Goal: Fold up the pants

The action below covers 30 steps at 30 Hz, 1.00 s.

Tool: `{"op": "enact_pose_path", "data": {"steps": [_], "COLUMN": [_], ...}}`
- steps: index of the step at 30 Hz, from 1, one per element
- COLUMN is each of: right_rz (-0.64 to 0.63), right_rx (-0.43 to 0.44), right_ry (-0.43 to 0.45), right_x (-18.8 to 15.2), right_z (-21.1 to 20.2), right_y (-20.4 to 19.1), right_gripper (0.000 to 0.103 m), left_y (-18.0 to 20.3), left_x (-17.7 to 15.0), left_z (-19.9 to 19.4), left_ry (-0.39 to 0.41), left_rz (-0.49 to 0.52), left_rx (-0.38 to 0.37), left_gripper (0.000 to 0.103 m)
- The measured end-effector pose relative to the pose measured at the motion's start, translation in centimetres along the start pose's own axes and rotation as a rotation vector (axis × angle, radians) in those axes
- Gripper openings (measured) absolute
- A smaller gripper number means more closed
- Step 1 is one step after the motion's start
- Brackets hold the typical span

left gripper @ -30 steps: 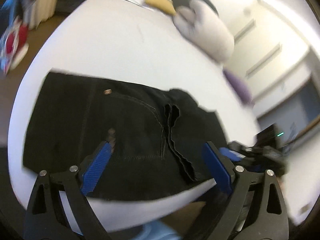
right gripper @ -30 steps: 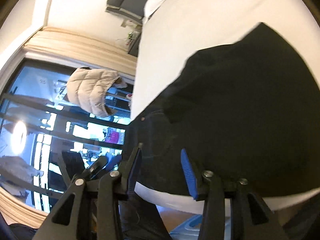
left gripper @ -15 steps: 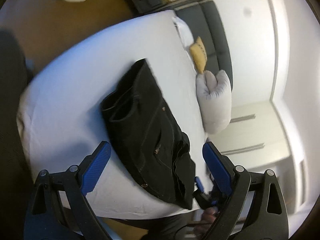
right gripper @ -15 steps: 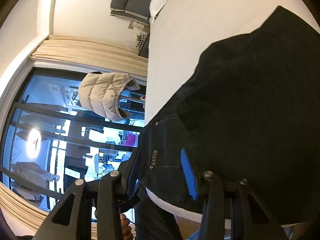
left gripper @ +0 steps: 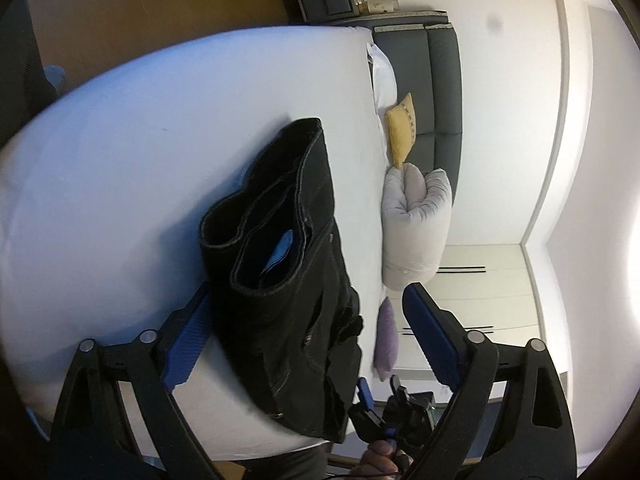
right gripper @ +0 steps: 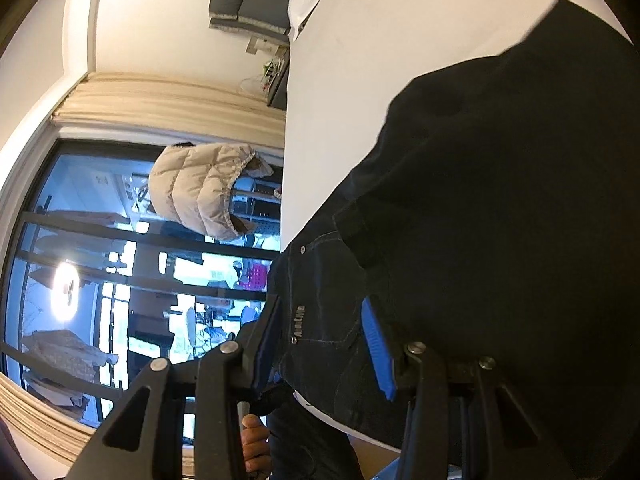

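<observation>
- The left gripper [left gripper: 308, 334] has its blue-padded jaws spread wide and closing. The folded black pants [left gripper: 288, 280] lie between them, but the pads do not press the cloth: the right-hand pad stands clear of the fabric, while the left-hand pad is partly hidden behind the stack's edge.
- The right gripper [right gripper: 320, 344] has its jaws about half apart, with the waist end of the pants [right gripper: 480, 220] between the pads. Whether the pads actually pinch the denim cannot be told from this view.
- The pants sit as a folded stack on the white bed [left gripper: 140, 160], near its front edge, with the leg openings gaping toward the left wrist camera.
- A hand [right gripper: 254, 440] shows below the right gripper's frame, at the bottom of that view.
- Farther off, by the dark headboard [left gripper: 440, 92], lie a yellow cushion [left gripper: 402, 128], a rolled grey pillow [left gripper: 416, 224] and a small purple cushion [left gripper: 386, 340].
- A beige puffer vest [right gripper: 200, 188] hangs in front of the large window [right gripper: 100, 280].
</observation>
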State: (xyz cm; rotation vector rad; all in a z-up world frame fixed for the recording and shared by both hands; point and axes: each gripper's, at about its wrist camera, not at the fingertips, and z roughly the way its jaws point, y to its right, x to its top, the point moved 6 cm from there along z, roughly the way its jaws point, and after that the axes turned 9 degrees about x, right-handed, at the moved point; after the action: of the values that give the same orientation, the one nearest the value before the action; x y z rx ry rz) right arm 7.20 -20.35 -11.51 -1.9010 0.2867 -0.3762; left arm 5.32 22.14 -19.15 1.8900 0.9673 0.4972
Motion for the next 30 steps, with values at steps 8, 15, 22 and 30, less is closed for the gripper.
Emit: {"op": "enact_pose_path", "data": {"steps": [8, 15, 22, 30], "right_rz": [-0.023, 0.011, 0.048, 0.057], "right_rx": [-0.047, -0.151, -0.078, -0.004], "right_ry": [-0.098, -0.146, -0.059, 0.010], "right_x": [1.7, 1.7, 2.0, 3.3], "right_z": [3.8, 5.8, 2.8, -2.0], "right_y": [-0.3, 4.0, 2.3, 1.4], "right_gripper": [0.046, 0.051, 0.068, 0.073], "left_y": [0.9, 3.1, 8.4, 19.5], "left_x": [0.3, 0.7, 0.1, -8.3], "left_z": [1.8, 2.6, 3.6, 7.7], "left_ry": [-0.041, -0.027, -0.010, -0.111], "left_rz": [0.015, 0.127, 0.311, 0.737], "left_rx": [0.004, 0.047, 0.062, 0.041], "left_gripper": [0.031, 0.021, 0.014, 0.014]}}
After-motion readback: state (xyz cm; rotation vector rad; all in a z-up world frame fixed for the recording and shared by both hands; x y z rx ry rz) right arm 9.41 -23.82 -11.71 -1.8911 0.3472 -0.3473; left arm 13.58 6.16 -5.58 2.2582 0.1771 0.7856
